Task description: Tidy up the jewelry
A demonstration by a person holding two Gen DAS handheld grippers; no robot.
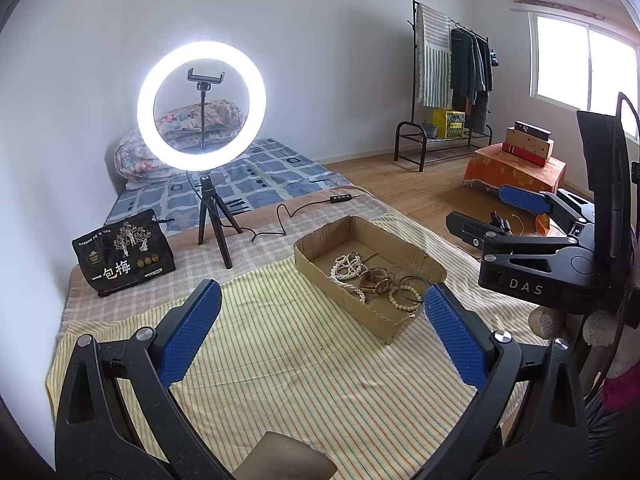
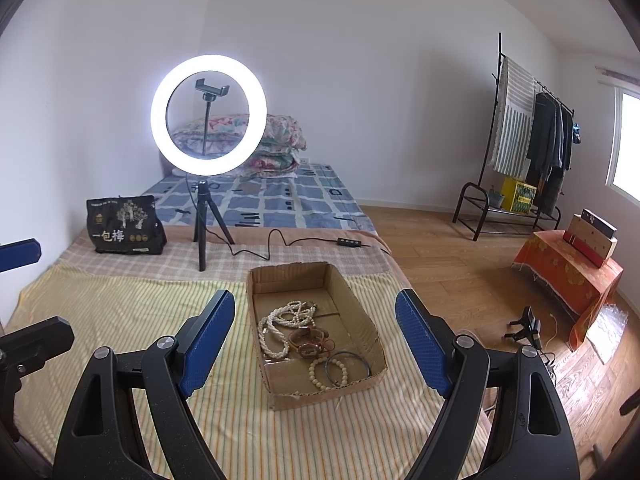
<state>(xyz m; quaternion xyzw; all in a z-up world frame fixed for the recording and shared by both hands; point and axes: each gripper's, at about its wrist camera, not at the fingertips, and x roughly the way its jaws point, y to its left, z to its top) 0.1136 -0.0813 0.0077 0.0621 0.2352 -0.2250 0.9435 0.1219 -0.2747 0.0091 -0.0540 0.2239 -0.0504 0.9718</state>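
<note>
Between the wide-spread blue pads of the right claw (image 2: 316, 340), which holds nothing, a shallow cardboard box (image 2: 362, 312) lies on the striped cloth (image 2: 100, 312) over the bed, its long axis running away from the camera. Inside lie 1 tangled white pearl necklace (image 2: 284, 320), brown bangles (image 2: 310, 340), a cream bead bracelet (image 2: 328, 372) and dark rings. Left claw (image 1: 322, 332) likewise gapes empty. Beyond stands a lit ring light (image 2: 208, 116).
</note>
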